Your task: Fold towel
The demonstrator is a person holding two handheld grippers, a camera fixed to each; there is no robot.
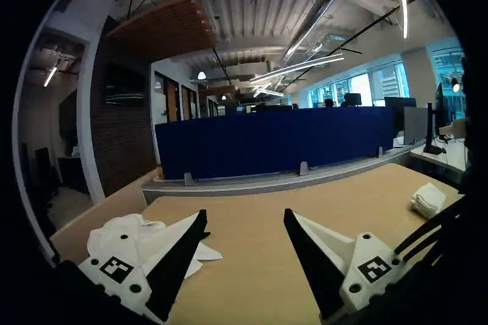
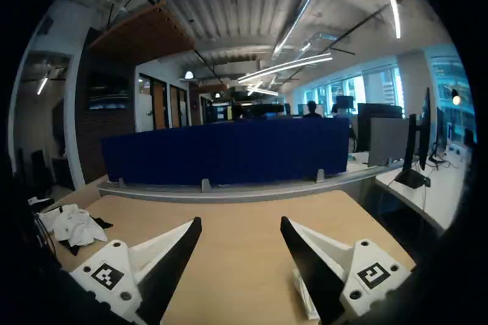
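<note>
Above the wooden table [image 1: 262,258], both the left gripper [image 1: 245,212] and right gripper [image 2: 240,220] gaped empty; a crumpled white towel [image 1: 113,230] lay near the table's edge.

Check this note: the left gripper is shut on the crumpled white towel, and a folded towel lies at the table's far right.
Wrong on the grip. The left gripper view shows the left gripper open, nothing between its fingers; the crumpled white towel lies on the table, partly behind one finger. The folded towel does lie far right.
</note>
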